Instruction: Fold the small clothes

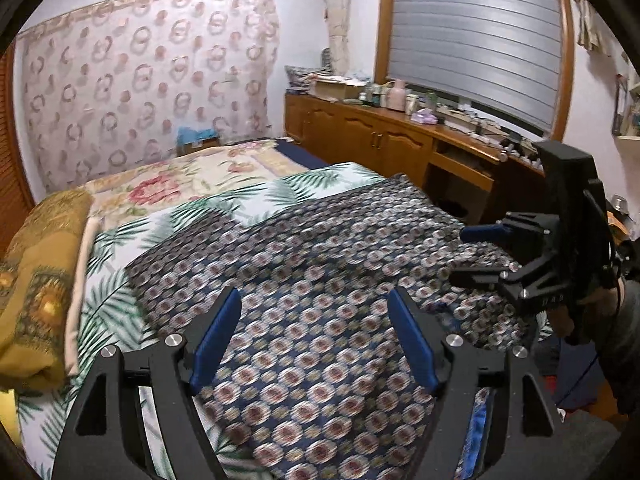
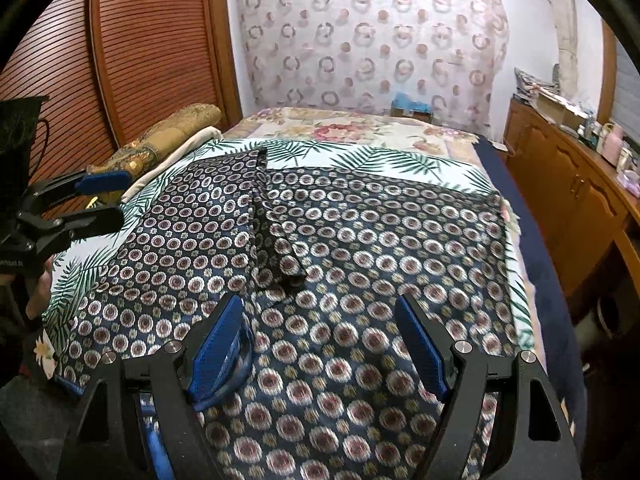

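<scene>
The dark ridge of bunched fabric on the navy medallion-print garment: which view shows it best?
The right wrist view: the ridge of bunched fabric runs sharp down the navy medallion-print garment. In the left wrist view the garment is blurred, and no ridge can be made out.

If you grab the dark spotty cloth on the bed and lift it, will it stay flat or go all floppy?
Probably floppy: the spotty cloth already lies in soft folds and follows the bed. It looks thin, so likely light. A pinched corner would probably lift while the rest trails.
</scene>
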Tool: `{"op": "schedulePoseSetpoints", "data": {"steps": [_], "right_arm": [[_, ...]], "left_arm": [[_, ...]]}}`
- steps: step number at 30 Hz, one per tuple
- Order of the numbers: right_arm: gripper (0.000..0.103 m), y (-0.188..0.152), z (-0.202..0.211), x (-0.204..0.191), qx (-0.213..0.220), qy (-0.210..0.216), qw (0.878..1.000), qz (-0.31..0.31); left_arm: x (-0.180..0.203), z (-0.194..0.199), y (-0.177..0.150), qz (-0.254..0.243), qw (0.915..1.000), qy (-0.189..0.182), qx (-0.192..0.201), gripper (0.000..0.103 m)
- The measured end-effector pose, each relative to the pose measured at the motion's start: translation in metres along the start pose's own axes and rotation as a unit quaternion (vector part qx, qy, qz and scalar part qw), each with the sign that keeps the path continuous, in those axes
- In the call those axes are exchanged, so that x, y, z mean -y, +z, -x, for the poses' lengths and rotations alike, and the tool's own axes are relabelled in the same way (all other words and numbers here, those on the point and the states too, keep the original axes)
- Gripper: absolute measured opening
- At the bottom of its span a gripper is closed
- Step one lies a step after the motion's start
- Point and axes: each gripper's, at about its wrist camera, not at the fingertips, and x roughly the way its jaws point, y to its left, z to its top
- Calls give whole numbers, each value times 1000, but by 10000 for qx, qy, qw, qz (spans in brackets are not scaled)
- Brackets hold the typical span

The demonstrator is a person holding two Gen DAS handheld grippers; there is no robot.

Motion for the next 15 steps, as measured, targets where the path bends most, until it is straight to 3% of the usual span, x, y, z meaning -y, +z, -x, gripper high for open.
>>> {"op": "schedulePoseSetpoints", "data": {"steps": [12,15], "right_arm": [[80,42,-65,-13,-513,600,9964,316],[71,46,-82,-11,-727,705,9942,364]], "left_arm": [[-45,15,-27,416,9981,446,-44,76],[-51,16,-31,490,9976,484,-43,76]]}}
